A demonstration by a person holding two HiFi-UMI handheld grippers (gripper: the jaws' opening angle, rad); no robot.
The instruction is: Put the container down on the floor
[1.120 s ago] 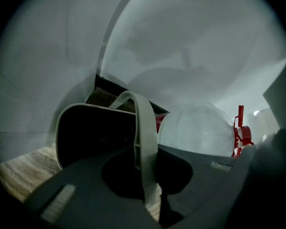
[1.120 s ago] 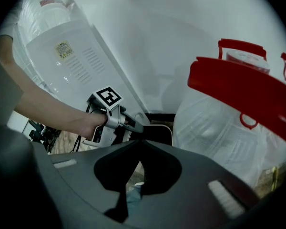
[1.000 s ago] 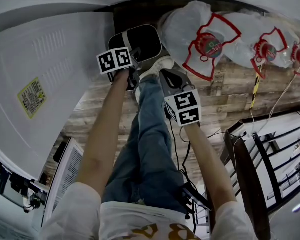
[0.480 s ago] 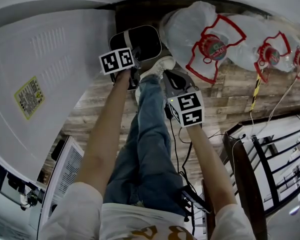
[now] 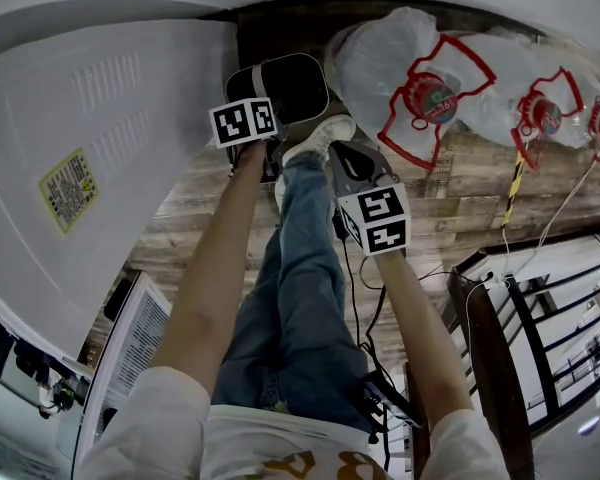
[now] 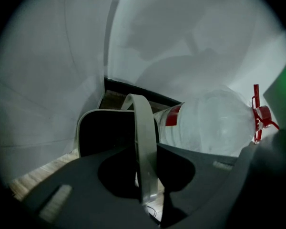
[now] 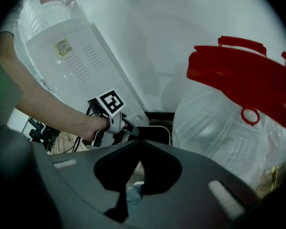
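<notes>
Head view: container (image 5: 280, 86), a dark bin with a pale rim, lies at 12 o'clock, above the wooden floor (image 5: 450, 193). Contact with the floor cannot be judged. A white appliance (image 5: 110, 138) stands just beside it at 9 to 10 o'clock and carries a yellow label (image 5: 68, 190). A clear water jug (image 5: 395, 63) with red cap and carrier lies at 1 o'clock, just beside the container. More jugs run on toward 2 o'clock.

Left gripper (image 6: 147, 185): jaws clamped on the container's pale strap handle (image 6: 144, 128), which arches up between them. The bin's dark opening sits behind the handle at 10 o'clock in the left gripper view, with the jug at 3 o'clock.

Right gripper (image 7: 139, 144): jaws closed tip to tip, nothing between them. It hangs apart from the container, at 4 o'clock from it in the head view. Its own view shows the left gripper's marker cube at 10 o'clock and a jug's red carrier at 2 o'clock.

The person's jeans leg (image 5: 300, 268) runs up the centre of the head view, with a white shoe (image 5: 318, 136) at 5 o'clock from the container. A black rack (image 5: 540, 308) sits at 4 o'clock.
</notes>
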